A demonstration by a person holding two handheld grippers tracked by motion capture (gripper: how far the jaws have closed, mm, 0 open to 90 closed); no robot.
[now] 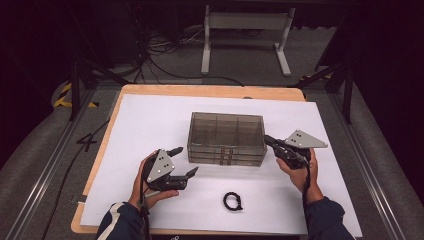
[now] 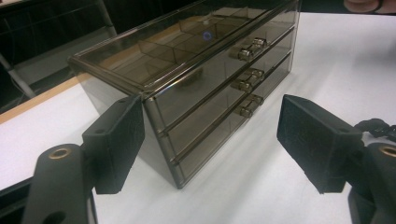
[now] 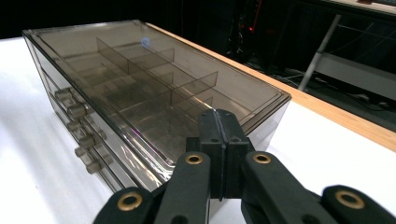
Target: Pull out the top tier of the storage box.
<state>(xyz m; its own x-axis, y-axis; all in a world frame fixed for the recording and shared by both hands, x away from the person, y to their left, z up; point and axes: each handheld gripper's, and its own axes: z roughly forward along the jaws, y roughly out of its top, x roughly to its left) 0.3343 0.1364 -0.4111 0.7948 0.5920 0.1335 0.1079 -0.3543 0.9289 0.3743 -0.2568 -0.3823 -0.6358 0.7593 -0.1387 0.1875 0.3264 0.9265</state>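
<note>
Dark floor with cables surrounds a wooden table (image 1: 150,91) covered by a white sheet (image 1: 150,120). From the high view, a smoky clear drawer box (image 1: 226,138) sits mid-table, its knobbed fronts facing the near edge. The left gripper (image 1: 182,161) is held near the box's left near corner, jaws spread wide and empty; the right gripper (image 1: 268,140) sits at the box's right end. A small black ring-shaped thing (image 1: 233,201) lies on the sheet near the front edge.

Left gripper view: the jaws stand far apart — nothing between them — framing the drawer box (image 2: 196,79) and its three rows of knobs.

Right gripper view: the jaws are pressed together, empty, just beside the box's (image 3: 154,88) end corner. No readable writing anywhere.
</note>
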